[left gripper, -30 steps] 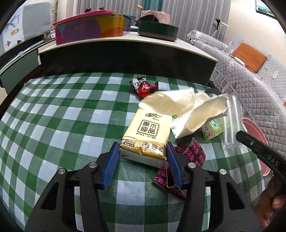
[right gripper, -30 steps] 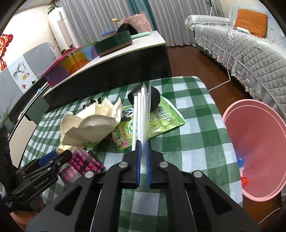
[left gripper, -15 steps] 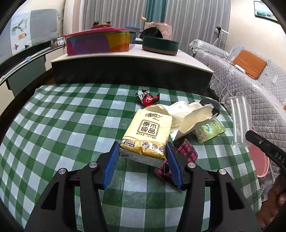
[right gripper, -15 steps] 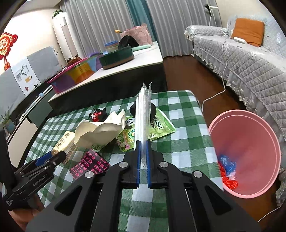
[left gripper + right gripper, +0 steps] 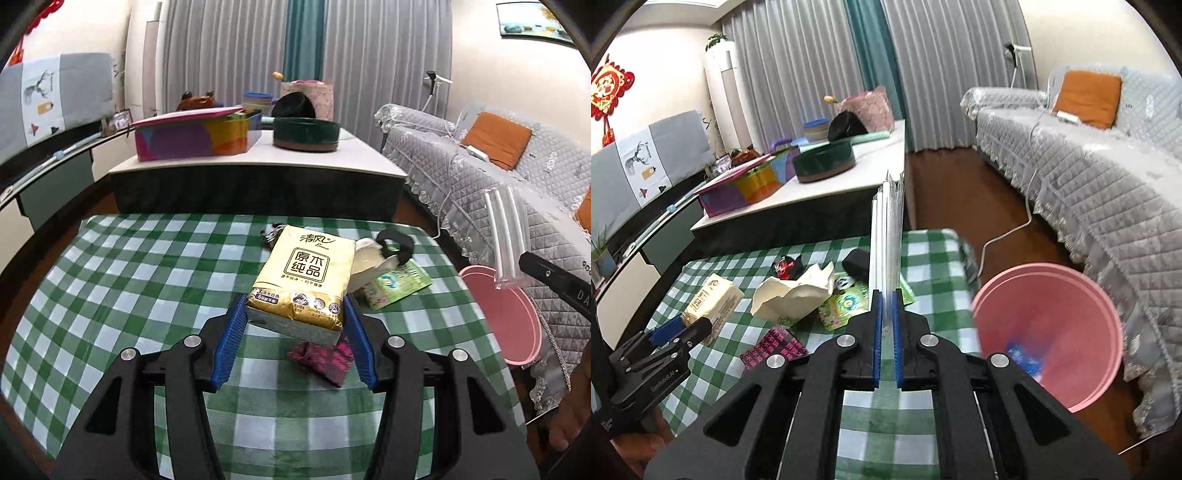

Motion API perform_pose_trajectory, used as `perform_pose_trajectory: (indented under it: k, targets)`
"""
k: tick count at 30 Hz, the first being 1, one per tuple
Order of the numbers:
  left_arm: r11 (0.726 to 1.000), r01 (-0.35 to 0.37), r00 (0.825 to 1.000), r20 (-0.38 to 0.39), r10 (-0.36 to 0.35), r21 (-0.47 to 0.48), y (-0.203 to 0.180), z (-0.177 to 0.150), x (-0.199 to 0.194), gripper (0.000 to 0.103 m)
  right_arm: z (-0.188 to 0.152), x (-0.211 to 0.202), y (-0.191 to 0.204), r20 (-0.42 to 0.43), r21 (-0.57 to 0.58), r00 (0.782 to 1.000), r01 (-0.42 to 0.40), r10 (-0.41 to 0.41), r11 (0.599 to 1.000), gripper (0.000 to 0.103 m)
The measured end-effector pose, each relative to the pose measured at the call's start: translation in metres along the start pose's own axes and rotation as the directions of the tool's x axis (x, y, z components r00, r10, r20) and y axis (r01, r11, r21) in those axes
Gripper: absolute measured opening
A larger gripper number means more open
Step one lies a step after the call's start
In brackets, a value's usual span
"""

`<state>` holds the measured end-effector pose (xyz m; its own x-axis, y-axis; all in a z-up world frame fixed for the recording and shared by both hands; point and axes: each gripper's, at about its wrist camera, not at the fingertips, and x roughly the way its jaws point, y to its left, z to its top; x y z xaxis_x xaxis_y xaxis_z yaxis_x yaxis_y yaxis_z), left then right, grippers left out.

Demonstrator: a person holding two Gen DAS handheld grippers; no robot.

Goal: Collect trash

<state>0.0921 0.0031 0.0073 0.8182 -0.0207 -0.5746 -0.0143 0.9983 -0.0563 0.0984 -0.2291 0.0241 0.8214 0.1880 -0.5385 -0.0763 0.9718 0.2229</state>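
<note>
My left gripper (image 5: 295, 321) is shut on a yellow tissue pack (image 5: 306, 275), which hangs lifted above the green checked tablecloth (image 5: 147, 280). My right gripper (image 5: 886, 317) is shut on a clear plastic packet of white straws (image 5: 886, 240) that stands upright from its pads; the straw packet (image 5: 506, 236) also shows at the right of the left wrist view. A pink bin (image 5: 1049, 332) stands on the floor right of the table with blue and red scraps inside. On the cloth lie a crumpled cream paper bag (image 5: 794, 295), a green snack wrapper (image 5: 846, 306), a pink-and-black wrapper (image 5: 775, 347) and a red-black wrapper (image 5: 785, 266).
A black object (image 5: 857, 260) sits at the table's far edge. Behind the table stands a low counter (image 5: 255, 162) with a colourful box (image 5: 192, 138) and a dark green round tin (image 5: 306, 134). A grey quilted sofa (image 5: 1089, 192) runs along the right, with a white cable (image 5: 1004, 236) on the floor.
Both grippers have risen with their loads. The tissue pack left the cloth and now hangs above it. The straw packet moved up, and the pink bin has come closer in the right wrist view.
</note>
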Motion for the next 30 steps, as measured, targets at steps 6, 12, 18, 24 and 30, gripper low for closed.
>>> perform_pose_trajectory:
  k: [6, 12, 18, 24, 30]
  targets:
    - [1.000, 0.026, 1.000, 0.014, -0.026, 0.005, -0.017, 0.003, -0.012, 0.052, 0.004, -0.020, -0.018, 0.030, 0.006, 0.999, 0.030, -0.031, 1.000, 0.006]
    - [0.999, 0.047, 0.999, 0.023, -0.047, 0.006, -0.031, 0.008, -0.019, 0.052, 0.008, -0.032, -0.033, 0.041, 0.024, 0.997, 0.058, -0.059, 0.998, 0.006]
    - [0.998, 0.062, 0.998, 0.017, -0.063, 0.025, -0.049, 0.011, -0.019, 0.052, 0.012, -0.039, -0.049, 0.051, 0.037, 0.994, 0.100, -0.101, 0.994, 0.006]
    - [0.996, 0.076, 0.997, 0.010, -0.077, 0.042, -0.068, 0.015, -0.013, 0.052, 0.018, -0.043, -0.069, 0.055, 0.059, 0.990, 0.125, -0.128, 0.990, 0.006]
    - [0.993, 0.096, 0.995, 0.000, -0.096, 0.062, -0.090, 0.018, -0.003, 0.052, 0.024, -0.044, -0.085, 0.059, 0.067, 0.985, 0.159, -0.163, 0.985, 0.006]
